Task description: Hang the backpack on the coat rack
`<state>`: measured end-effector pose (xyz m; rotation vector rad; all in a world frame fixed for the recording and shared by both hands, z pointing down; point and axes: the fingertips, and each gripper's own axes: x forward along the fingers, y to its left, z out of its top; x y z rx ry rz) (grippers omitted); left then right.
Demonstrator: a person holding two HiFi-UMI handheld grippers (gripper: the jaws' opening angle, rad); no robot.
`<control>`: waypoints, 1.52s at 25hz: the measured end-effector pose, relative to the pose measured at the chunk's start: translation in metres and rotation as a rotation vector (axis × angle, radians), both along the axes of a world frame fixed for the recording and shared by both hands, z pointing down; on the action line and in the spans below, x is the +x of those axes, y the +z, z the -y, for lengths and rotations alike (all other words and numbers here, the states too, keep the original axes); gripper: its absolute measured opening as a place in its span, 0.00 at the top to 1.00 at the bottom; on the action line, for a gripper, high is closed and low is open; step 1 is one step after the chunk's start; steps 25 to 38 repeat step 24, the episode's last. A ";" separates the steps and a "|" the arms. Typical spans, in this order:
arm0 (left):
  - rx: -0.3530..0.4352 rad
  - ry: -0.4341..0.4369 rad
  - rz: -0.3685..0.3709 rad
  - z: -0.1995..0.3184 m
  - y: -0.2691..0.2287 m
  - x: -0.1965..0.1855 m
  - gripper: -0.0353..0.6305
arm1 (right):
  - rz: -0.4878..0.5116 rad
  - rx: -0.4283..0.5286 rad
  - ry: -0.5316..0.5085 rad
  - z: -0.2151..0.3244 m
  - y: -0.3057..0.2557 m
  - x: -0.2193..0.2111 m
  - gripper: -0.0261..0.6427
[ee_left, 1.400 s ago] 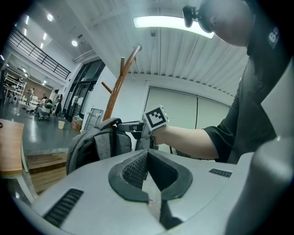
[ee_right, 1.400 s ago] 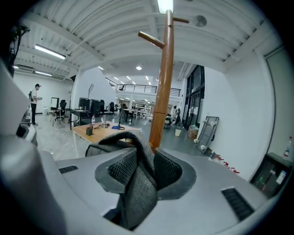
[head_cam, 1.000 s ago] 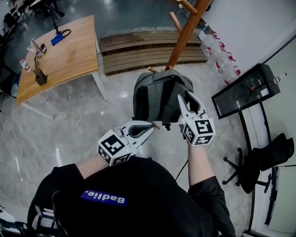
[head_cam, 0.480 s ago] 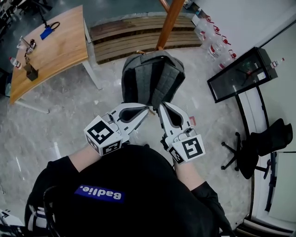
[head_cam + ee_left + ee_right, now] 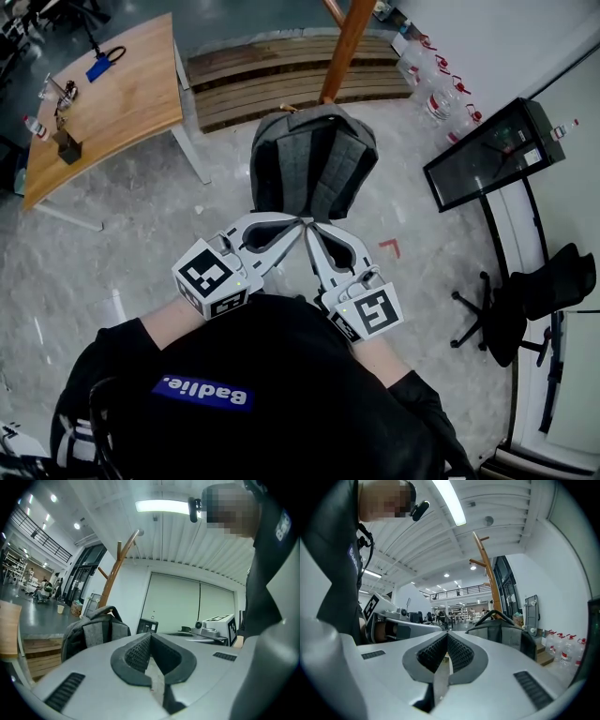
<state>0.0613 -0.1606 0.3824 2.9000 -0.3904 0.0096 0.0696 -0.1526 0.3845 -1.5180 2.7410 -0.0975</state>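
The grey backpack (image 5: 314, 169) hangs by its top loop against the brown pole of the coat rack (image 5: 345, 42), clear of the floor and with nothing holding it. My left gripper (image 5: 302, 223) and right gripper (image 5: 309, 230) sit just below it, close to my chest, their tips nearly meeting. Both are shut and empty. In the left gripper view the shut jaws (image 5: 149, 638) point level, with the backpack (image 5: 91, 632) and the coat rack (image 5: 112, 578) to the left. The right gripper view shows shut jaws (image 5: 447, 638), with the backpack (image 5: 501, 631) and the coat rack (image 5: 487, 573) to the right.
A wooden table (image 5: 112, 94) stands at the upper left. Slatted wooden steps (image 5: 272, 75) lie behind the rack. Several water bottles (image 5: 441, 94) line the wall. A black screen on a stand (image 5: 487, 159) and an office chair (image 5: 534, 309) are on the right.
My right gripper let go of the backpack, shut, and drew back toward my chest beside the left gripper. The backpack stays hanging on the rack. The left gripper barely moved.
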 end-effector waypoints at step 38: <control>0.005 -0.025 0.005 -0.002 -0.003 -0.011 0.93 | 0.003 -0.024 -0.029 -0.001 0.003 -0.012 0.95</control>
